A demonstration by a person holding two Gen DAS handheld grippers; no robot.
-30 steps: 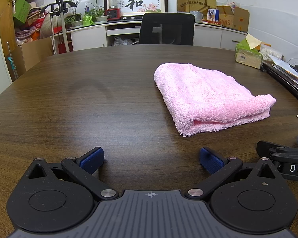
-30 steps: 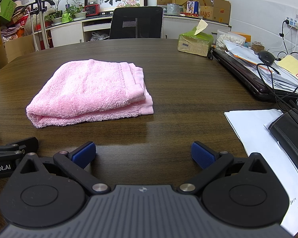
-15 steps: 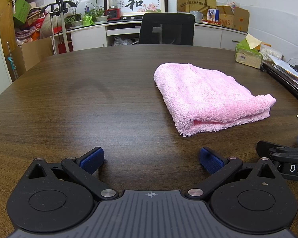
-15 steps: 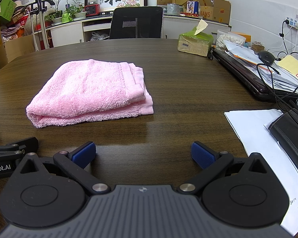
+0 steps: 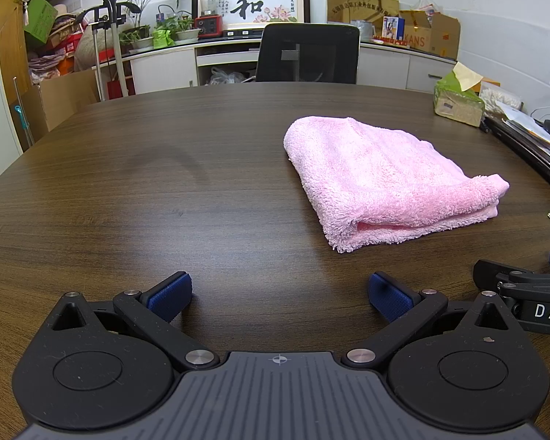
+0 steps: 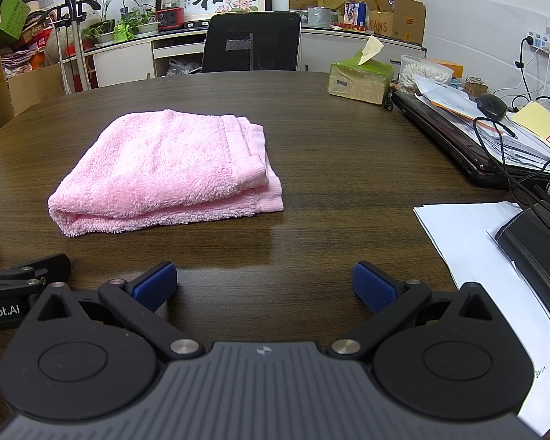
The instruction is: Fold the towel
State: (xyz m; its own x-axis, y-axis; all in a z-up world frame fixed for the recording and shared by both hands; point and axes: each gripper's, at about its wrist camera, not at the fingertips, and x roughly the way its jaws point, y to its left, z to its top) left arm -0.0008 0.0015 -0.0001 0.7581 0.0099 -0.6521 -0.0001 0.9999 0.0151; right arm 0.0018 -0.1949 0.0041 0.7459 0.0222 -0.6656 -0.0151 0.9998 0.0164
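Left gripper (image 5: 279,295): jaws spread wide, nothing between the blue pads, held low over the table at 6 o'clock in its own view.
Right gripper (image 6: 264,286): also spread wide and empty, low over the wood; its black body shows at 4 o'clock in the left wrist view, side by side with the left one.
Towel (image 5: 381,179): pink terry, folded into a thick layered rectangle, flat on the table ahead of both grippers and apart from them; at 1 o'clock for the left, 11 o'clock for the right (image 6: 165,172), hemmed edges stacked on its right side.
Table (image 5: 146,183): dark wood grain, rounded far edge, bare on the left half.
Papers (image 6: 469,242): white sheets at 3 o'clock of the right view, beside a black case.
Tissue box (image 6: 359,79): green, at 1 o'clock, on the far table edge.
Office chair (image 5: 308,55): black mesh, at 12 o'clock behind the table.
Room: white cabinets, potted plants, framed calligraphy (image 5: 253,5), cardboard boxes along the back wall.
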